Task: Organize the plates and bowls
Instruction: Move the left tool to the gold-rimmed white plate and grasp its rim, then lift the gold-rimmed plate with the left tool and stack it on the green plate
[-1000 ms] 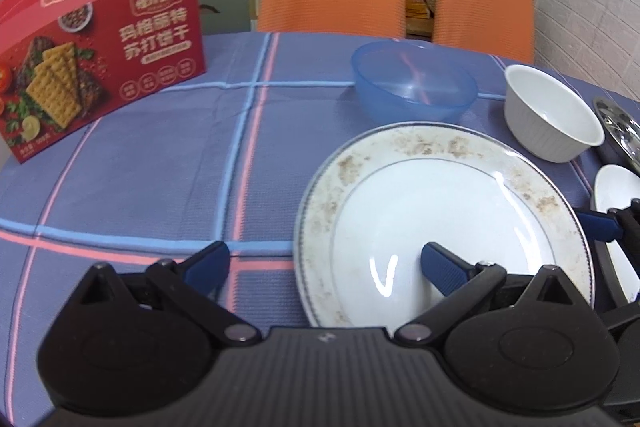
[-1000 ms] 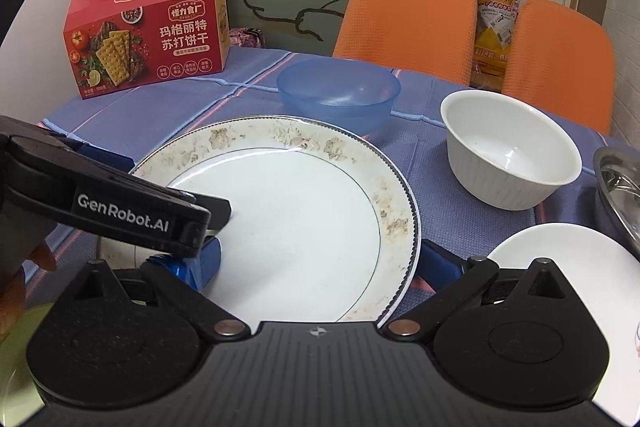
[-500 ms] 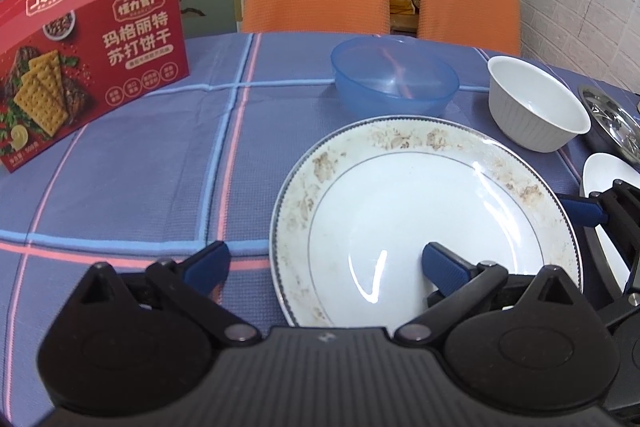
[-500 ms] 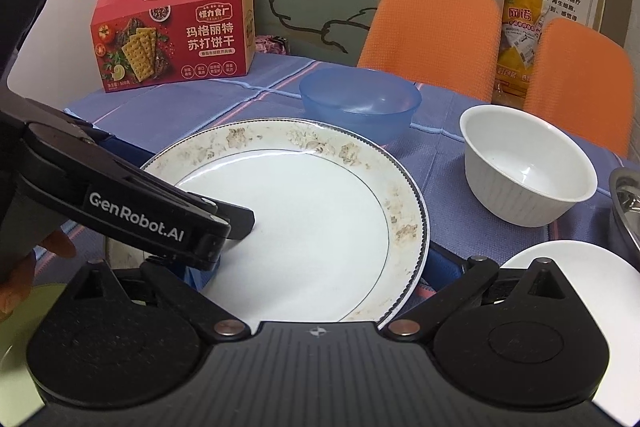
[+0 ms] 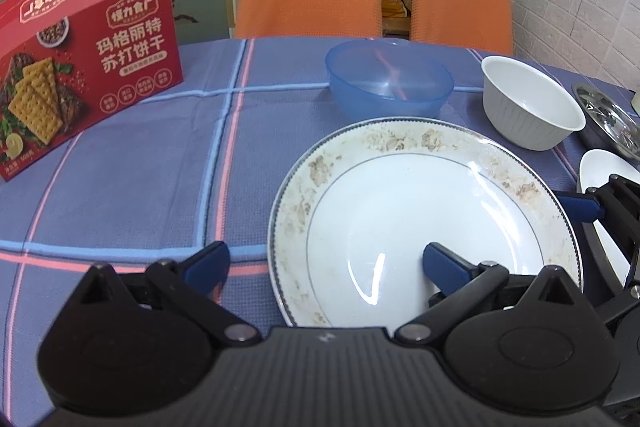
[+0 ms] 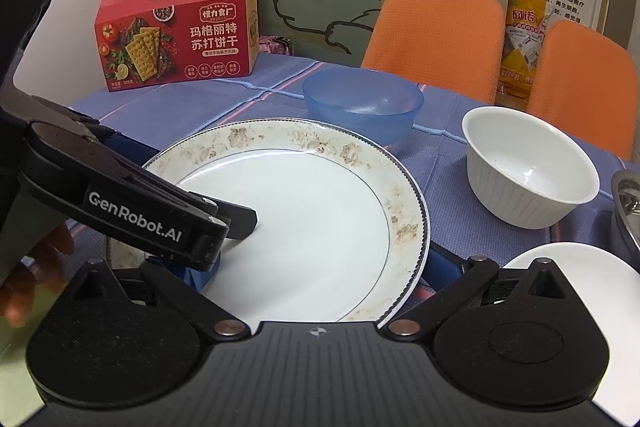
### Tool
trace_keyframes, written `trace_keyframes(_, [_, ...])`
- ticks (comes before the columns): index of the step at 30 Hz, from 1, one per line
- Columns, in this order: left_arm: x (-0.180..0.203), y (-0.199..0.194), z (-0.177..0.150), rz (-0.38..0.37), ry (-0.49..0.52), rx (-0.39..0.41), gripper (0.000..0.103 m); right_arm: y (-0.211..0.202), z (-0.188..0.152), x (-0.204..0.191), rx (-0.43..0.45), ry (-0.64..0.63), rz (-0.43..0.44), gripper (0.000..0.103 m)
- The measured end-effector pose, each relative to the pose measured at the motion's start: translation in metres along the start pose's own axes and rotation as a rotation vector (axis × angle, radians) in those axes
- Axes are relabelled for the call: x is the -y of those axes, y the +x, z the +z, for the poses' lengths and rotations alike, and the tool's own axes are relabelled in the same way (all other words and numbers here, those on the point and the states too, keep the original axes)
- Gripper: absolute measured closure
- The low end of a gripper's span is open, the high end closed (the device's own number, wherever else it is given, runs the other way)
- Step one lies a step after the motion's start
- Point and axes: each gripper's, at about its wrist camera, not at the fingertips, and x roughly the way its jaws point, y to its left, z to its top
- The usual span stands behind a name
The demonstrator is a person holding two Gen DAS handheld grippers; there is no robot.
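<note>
Both hand-held grippers, the left (image 5: 324, 265) and the right (image 6: 316, 267), are released with fingers spread astride a floral-rimmed white plate (image 5: 424, 215) on the blue plaid desk (image 5: 140, 163), in front of a blue plastic bowl (image 5: 390, 79) and white ribbed bowl (image 5: 530, 103).

Left tool (image 5: 324, 265) was wide open, blue fingers (image 5: 444, 265) spread far apart, pointing forward and low. Right tool (image 6: 320, 267) was also wide open, its blue fingertips mostly hidden. The left tool's black finger crossed in front of the right tool from the left. A person's hand (image 6: 36, 267) showed blurred at left, behind that tool.
</note>
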Motion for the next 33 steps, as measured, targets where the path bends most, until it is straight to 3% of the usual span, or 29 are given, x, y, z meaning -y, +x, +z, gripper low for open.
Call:
trace_keyframes(6, [0.004, 0.0, 0.004, -0.014, 0.01, -0.018, 0.004, 0.003, 0.007, 0.0, -0.061, 0.027, 0.0, 0.012])
trace_keyframes(7, [0.005, -0.001, 0.005, -0.027, 0.017, -0.018, 0.01, 0.003, 0.008, 0.0, -0.068, 0.032, -0.002, 0.012])
trace_keyframes(8, [0.008, -0.003, 0.005, -0.053, 0.021, -0.018, 0.024, 0.003, 0.008, 0.0, -0.072, 0.035, -0.002, 0.012])
trace_keyframes(9, [0.01, -0.005, 0.006, -0.069, 0.019, -0.024, 0.026, 0.003, 0.008, -0.001, -0.077, 0.037, -0.002, 0.012])
trace_keyframes(15, [0.009, -0.005, 0.012, -0.058, -0.027, -0.055, 0.027, -0.002, 0.013, 0.001, -0.095, 0.131, 0.01, 0.012])
trace_keyframes(19, [0.005, -0.008, 0.018, -0.081, -0.053, -0.05, 0.027, -0.01, 0.017, -0.003, -0.067, 0.116, -0.009, 0.012])
trace_keyframes(33, [0.013, -0.021, 0.03, -0.058, -0.031, -0.031, 0.029, -0.019, 0.026, 0.002, -0.036, 0.172, -0.015, 0.012])
